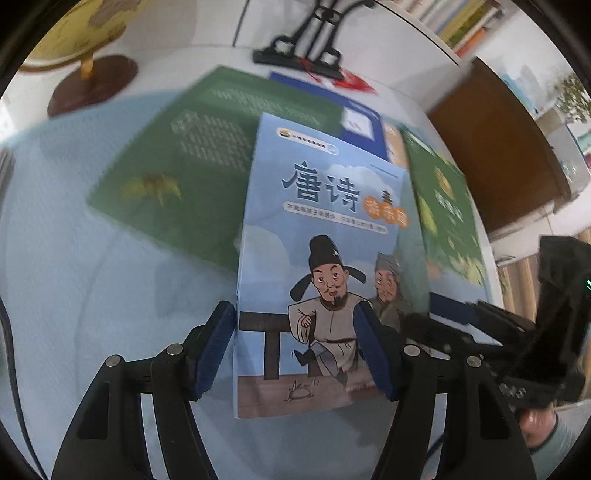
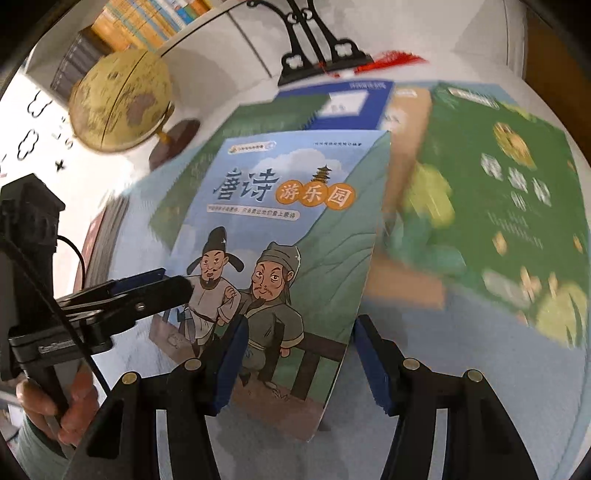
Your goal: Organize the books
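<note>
A light blue picture book with two cartoon men on its cover hangs tilted above the table, sharp against a blurred background. It sits slantwise in my left gripper, spine against the left pad, right pad on the cover. My right gripper grips the book at its right edge, left pad on the cover. Each gripper shows in the other's view: the right one and the left one. Beneath lie a green book, a second green book and a dark blue notebook.
A pale blue cloth covers the table. At the back stand a globe on a brown base and a black stand with a red tassel. A shelf of books runs behind. A brown cabinet is at the right.
</note>
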Demonstrator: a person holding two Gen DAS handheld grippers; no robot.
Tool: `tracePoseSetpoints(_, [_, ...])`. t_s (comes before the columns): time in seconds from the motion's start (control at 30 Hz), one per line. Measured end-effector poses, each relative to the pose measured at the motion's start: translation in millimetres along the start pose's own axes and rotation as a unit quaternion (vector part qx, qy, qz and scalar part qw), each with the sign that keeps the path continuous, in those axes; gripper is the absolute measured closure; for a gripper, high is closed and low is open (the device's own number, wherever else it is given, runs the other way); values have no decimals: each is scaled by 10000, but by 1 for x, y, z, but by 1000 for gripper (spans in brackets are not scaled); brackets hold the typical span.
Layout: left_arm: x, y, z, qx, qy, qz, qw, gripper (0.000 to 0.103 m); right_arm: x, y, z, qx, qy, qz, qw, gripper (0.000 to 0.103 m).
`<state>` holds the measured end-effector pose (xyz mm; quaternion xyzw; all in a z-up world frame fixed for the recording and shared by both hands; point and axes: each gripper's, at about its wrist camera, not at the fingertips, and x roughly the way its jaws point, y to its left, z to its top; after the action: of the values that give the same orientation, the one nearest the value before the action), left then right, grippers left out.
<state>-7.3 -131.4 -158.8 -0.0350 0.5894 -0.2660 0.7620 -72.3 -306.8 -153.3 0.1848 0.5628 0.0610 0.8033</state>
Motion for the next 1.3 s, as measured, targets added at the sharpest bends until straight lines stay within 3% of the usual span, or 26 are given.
tracePoseSetpoints(0.13, [-1,-25,-40,152,246,-64,9996,40,-16,-13,-37,-287,245,-11,9993,45])
tracePoseSetpoints(0.27, [-1,-39,-62,80,198,88,9997,48,-31,-29,-57,-549,250,-199,9980,47])
tracePoseSetpoints(0.37, [-1,-40,-68,-124,76,276,9995,57,-34,-47,-58,-389,173,-117,9990,54])
tracePoseSetpoints(0.5, [4,-37,-68,-366,-42,310,9988,57,-29,-48,-55,-546,-97,-52,9984,61])
tracePoseSetpoints(1.0, [0,-51,-98,-740,-286,375,9961,57,-25,-46,-49,-960,-44,219,9951,61])
tracePoseSetpoints(1.3, [-1,-53,-101,-797,-309,420,9954,57,-27,-43,-57,-1211,-159,135,9924,61])
